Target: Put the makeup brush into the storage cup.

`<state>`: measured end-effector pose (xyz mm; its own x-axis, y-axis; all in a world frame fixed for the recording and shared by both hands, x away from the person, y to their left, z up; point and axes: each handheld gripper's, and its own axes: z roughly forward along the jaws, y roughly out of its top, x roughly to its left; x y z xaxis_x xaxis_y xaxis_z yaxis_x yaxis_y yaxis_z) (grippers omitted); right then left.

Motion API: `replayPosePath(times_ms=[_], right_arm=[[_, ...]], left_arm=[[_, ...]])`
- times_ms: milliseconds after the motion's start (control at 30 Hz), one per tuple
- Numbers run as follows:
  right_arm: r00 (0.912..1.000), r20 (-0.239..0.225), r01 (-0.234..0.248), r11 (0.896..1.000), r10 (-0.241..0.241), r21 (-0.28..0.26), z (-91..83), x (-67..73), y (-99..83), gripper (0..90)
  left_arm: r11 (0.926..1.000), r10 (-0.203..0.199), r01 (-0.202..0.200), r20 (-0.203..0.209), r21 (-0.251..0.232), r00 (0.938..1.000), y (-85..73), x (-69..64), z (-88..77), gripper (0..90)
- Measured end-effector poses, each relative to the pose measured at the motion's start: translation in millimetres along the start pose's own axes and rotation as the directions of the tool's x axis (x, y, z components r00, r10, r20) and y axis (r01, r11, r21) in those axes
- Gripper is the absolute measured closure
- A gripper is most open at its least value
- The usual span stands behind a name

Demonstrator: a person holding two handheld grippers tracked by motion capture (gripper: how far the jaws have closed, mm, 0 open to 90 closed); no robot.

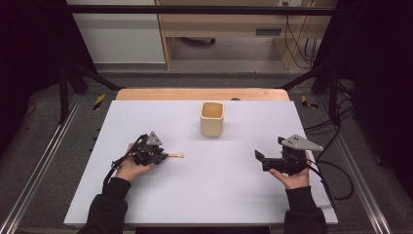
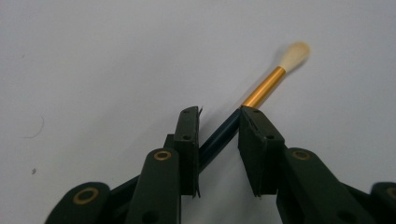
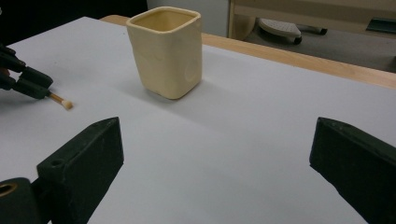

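A small brush with a dark handle, gold ferrule and pale tip (image 2: 264, 86) lies low over the white table sheet (image 1: 219, 195) at left centre. My left gripper (image 2: 219, 112) is shut on its dark handle, which crosses slantwise between the two pads. In the high view the brush tip (image 1: 178, 155) sticks out to the right of the left gripper (image 1: 164, 156). A cream square cup (image 1: 212, 119) stands upright at the middle back. My right gripper (image 1: 260, 161) hovers at the right, open and holding nothing, pointed toward the cup (image 3: 166, 51) and the brush (image 3: 60, 101).
The white sheet covers a wooden table whose far edge (image 1: 202, 93) shows behind the cup. Black frame rails and cables run along both sides. Wooden furniture (image 1: 234, 24) stands on the floor beyond the table.
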<state>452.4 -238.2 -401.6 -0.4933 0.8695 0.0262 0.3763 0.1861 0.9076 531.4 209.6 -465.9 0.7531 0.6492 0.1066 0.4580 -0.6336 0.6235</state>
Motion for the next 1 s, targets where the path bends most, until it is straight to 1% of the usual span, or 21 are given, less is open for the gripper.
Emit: replayPosePath(times_ms=[67, 100, 133, 167, 233, 267, 300, 467, 500, 567, 633, 667, 700, 733, 767, 833, 933, 967, 1000], right_arm=[[1.0, 0.0, 0.0, 1.0, 0.0, 0.002, 0.2, 0.0, -0.2, 3.1], [1.0, 0.001, 0.0, 1.0, 0.0, 0.003, 0.4, -0.1, -0.3, 3.1], [1.0, 0.001, 0.003, 1.0, -0.003, 0.005, 0.6, -0.3, -0.5, 3.1], [1.0, 0.001, -0.004, 1.0, 0.004, 0.007, 1.0, 0.1, -0.8, 3.0], [1.0, 0.002, -0.003, 1.0, 0.003, 0.009, 1.2, -0.1, -0.9, 3.0], [1.0, 0.002, 0.001, 1.0, -0.001, 0.01, 1.3, -0.4, -1.1, 3.0], [1.0, 0.0, -0.003, 1.0, 0.003, 0.008, 1.1, -0.2, -1.0, 3.0], [1.0, 0.001, -0.004, 1.0, 0.004, 0.008, 1.0, -0.2, -1.0, 3.0], [1.0, 0.002, 0.0, 1.0, 0.0, 0.007, 1.2, -0.4, -1.1, 3.0], [1.0, 0.001, -0.002, 1.0, 0.002, 0.008, 1.1, -0.2, -1.2, 3.0], [1.0, -0.001, -0.004, 1.0, 0.004, 0.009, 1.1, 0.3, -1.1, 3.0], [1.0, -0.001, -0.004, 1.0, 0.004, 0.009, 1.1, 0.3, -1.1, 3.0], [1.0, -0.001, -0.003, 1.0, 0.003, 0.009, 1.1, 0.0, -1.2, 3.0], [1.0, -0.001, -0.003, 1.0, 0.003, 0.009, 1.1, 0.0, -1.2, 3.0], [1.0, -0.001, -0.002, 1.0, 0.002, 0.009, 0.9, -0.2, -1.2, 3.0], [1.0, -0.002, -0.003, 1.0, 0.003, 0.007, 0.2, -0.4, -1.2, 3.0], [1.0, 0.0, -0.006, 1.0, 0.006, 0.006, -0.2, -1.2, -1.5, 3.0], [1.0, 0.002, -0.007, 1.0, 0.007, 0.007, -0.1, -1.3, -1.5, 3.0], [1.0, 0.002, -0.007, 1.0, 0.007, 0.007, -0.1, -1.3, -1.5, 3.0]], left_arm=[[1.0, -0.006, 0.006, 0.007, 0.005, 1.0, 0.4, -0.7, 0.0, 73.5], [0.9999, -0.011, 0.01, 0.011, 0.007, 0.9999, 0.7, -1.1, 0.0, 73.5], [0.9999, -0.011, 0.011, 0.006, 0.01, 0.9999, 1.1, -1.7, 0.0, 75.1], [0.9999, -0.009, 0.009, 0.005, 0.014, 0.9999, 1.3, -2.1, -0.2, 76.9], [0.9996, -0.019, 0.018, 0.012, 0.023, 0.9998, 2.0, -3.4, -0.5, 78.1], [0.9996, -0.021, 0.021, 0.005, 0.021, 0.9998, 1.9, -4.0, -0.3, 79.4], [0.9993, -0.032, 0.032, 0.004, 0.019, 0.9995, 2.0, -4.8, 0.0, 81.2], [0.9977, -0.046, 0.046, -0.005, 0.049, 0.9989, 3.3, -6.3, -2.2, 81.5], [0.9966, -0.064, 0.065, -0.01, 0.052, 0.9979, 3.2, -7.4, -2.7, 81.5], [0.996, -0.07, 0.07, -0.012, 0.055, 0.9975, 3.2, -8.0, -3.1, 81.5], [0.995, -0.068, 0.069, -0.016, 0.072, 0.9975, 3.8, -8.1, -4.3, 81.5], [0.9949, -0.07, 0.071, -0.018, 0.072, 0.9974, 4.3, -8.0, -4.1, 81.5], [0.9945, -0.079, 0.08, -0.021, 0.067, 0.9967, 6.1, -5.9, -5.2, 80.6], [0.9945, -0.079, 0.08, -0.021, 0.067, 0.9967, 6.1, -5.9, -5.2, 79.2], [0.9947, -0.083, 0.083, -0.009, 0.06, 0.9965, 7.3, -3.6, -7.1, 79.2], [0.9945, -0.091, 0.091, -0.001, 0.052, 0.9958, 8.9, -1.3, -9.3, 76.7], [0.994, -0.074, 0.074, -0.003, 0.08, 0.9972, 13.6, -1.4, -11.2, 72.5], [0.9931, -0.074, 0.074, -0.001, 0.09, 0.9972, 15.4, -1.7, -10.8, 69.0], [0.9917, -0.069, 0.069, -0.002, 0.108, 0.9976, 17.2, -1.3, -10.1, 69.0]])
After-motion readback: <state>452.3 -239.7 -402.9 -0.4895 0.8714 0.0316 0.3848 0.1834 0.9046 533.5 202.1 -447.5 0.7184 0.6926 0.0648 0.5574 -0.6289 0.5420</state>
